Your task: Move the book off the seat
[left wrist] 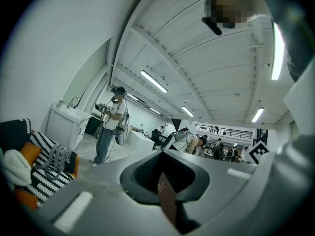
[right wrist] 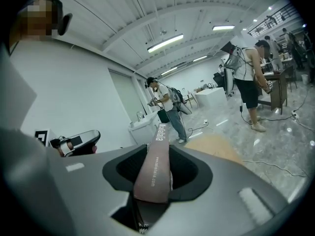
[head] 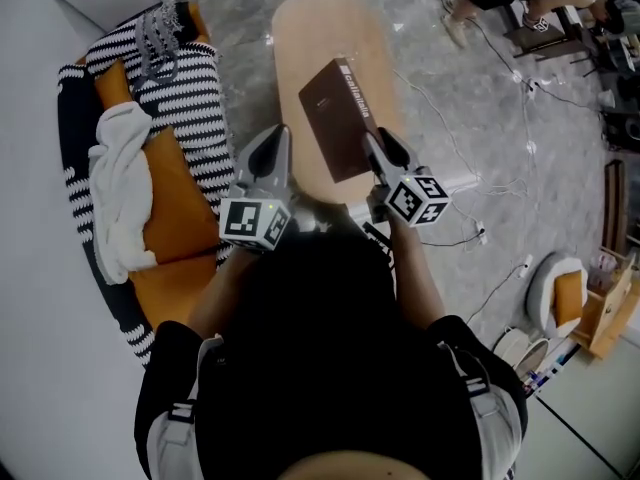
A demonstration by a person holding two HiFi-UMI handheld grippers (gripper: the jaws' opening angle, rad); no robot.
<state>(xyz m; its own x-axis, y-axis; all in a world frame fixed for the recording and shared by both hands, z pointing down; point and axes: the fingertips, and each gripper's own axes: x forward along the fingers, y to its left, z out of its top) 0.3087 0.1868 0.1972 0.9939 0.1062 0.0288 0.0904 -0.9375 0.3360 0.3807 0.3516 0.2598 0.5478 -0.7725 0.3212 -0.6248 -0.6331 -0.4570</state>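
Observation:
A brown book (head: 338, 118) hangs tilted over the oval wooden table (head: 330, 28), held by its near end in my right gripper (head: 372, 143). In the right gripper view the book's spine (right wrist: 155, 166) with white lettering runs straight out between the jaws of the right gripper (right wrist: 156, 178), which are shut on it. My left gripper (head: 280, 140) floats left of the book, apart from it as seen from above. In the left gripper view, a brown sliver shows in the narrow slit of the left gripper (left wrist: 167, 193); whether it is gripped is unclear. The orange seat (head: 175, 208) lies at left.
A striped blanket (head: 190, 78) and a white cloth (head: 120, 188) lie on the seat. Cables (head: 500, 183) trail over the marble floor right of the table. Wooden furniture (head: 610, 308) stands at the right edge. People (left wrist: 110, 127) stand in the hall beyond.

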